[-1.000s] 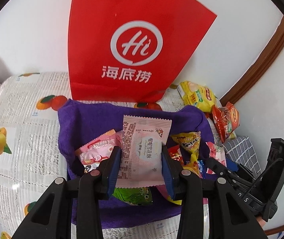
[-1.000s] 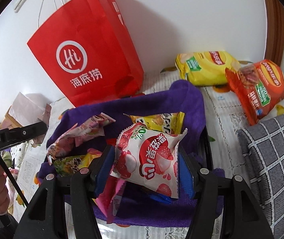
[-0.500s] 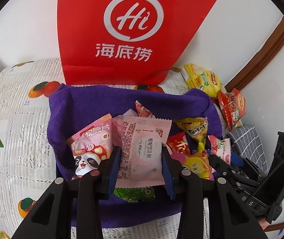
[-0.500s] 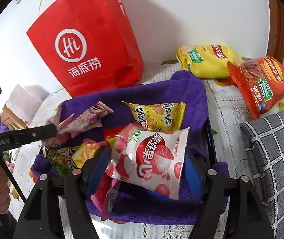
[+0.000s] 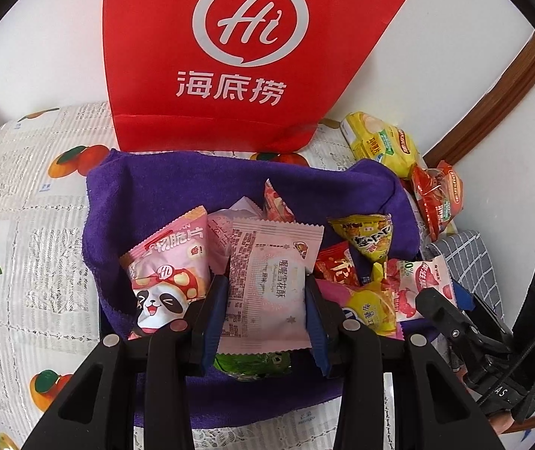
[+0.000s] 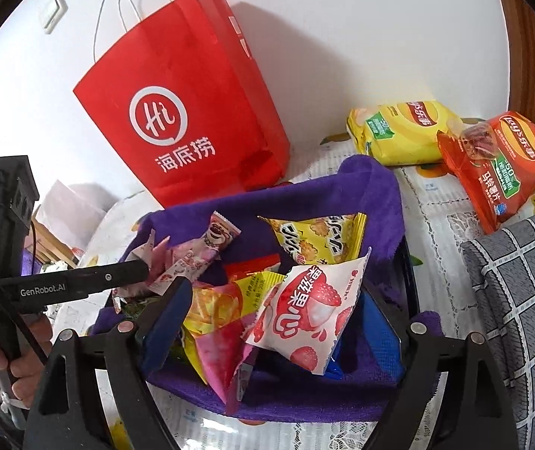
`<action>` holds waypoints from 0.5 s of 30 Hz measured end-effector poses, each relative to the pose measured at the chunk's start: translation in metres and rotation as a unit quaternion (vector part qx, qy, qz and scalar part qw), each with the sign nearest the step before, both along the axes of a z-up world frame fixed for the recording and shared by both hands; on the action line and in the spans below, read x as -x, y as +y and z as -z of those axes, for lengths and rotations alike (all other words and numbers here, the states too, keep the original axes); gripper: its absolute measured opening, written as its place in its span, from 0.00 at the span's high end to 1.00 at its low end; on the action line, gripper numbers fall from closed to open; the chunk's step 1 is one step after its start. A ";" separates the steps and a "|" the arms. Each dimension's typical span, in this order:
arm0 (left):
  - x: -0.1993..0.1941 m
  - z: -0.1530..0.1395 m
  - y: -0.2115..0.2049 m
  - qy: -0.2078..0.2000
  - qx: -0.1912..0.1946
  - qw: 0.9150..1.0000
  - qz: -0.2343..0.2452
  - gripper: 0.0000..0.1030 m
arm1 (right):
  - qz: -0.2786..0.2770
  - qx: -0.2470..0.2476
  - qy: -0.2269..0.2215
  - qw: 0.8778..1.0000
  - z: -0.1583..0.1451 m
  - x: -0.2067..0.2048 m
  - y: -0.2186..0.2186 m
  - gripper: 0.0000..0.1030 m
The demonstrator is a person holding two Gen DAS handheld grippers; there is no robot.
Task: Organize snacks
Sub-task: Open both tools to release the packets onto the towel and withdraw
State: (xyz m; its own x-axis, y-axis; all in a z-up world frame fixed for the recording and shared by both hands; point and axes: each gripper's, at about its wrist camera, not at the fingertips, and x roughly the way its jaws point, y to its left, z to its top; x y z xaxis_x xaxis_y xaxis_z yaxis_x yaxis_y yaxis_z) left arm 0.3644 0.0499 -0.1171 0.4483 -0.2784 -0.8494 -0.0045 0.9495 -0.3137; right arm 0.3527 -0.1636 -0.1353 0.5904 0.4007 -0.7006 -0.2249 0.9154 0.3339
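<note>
The pale pink snowflake-crisp packet (image 5: 267, 281) stands upright between the blue pads of the left hand-held gripper (image 5: 265, 318), which is clenched on its two side edges, above the purple-cloth-lined basket (image 5: 177, 187) of snacks. Just left of it in that basket lies a pink panda crisp packet (image 5: 166, 277), and to its right a yellow triangular snack pack (image 5: 365, 236) and a red sachet (image 5: 337, 266).

The white lychee jelly packet (image 6: 305, 315) lies tilted on the heap at the basket's near right side, between the fingers of the right hand-held gripper (image 6: 278, 318). Its jaws have just been opening and now stand released, wide apart, neither pad pressing the packet. Behind the packet sit the yellow triangular pack (image 6: 320, 240) and a pink bear-print wrapper (image 6: 207, 243).

The basket rests on a bench covered by a fruit-print cloth (image 5: 16, 225). A red paper bag (image 6: 188, 112) stands at the back edge against the wall. Toward the back right corner lie a yellow Lay's crisp bag (image 6: 398, 131) and an orange Lay's crisp bag (image 6: 500, 165), touching. A grey checked cushion (image 6: 519, 300) lies at the right edge.
</note>
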 end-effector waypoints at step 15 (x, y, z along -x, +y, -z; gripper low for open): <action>0.012 -0.027 0.000 -0.008 -0.002 1.000 0.005 0.52 | 0.022 0.036 -0.011 0.999 -0.028 0.032 0.005 0.16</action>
State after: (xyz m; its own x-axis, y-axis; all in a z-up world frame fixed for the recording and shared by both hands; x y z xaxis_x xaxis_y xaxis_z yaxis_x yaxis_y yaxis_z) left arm 0.3524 0.0495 -0.0905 0.4598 -0.2793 -0.8430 0.0100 0.9508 -0.3095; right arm 0.3211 -0.1586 -0.1070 0.6218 0.3237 -0.7132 -0.1915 0.9458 0.2624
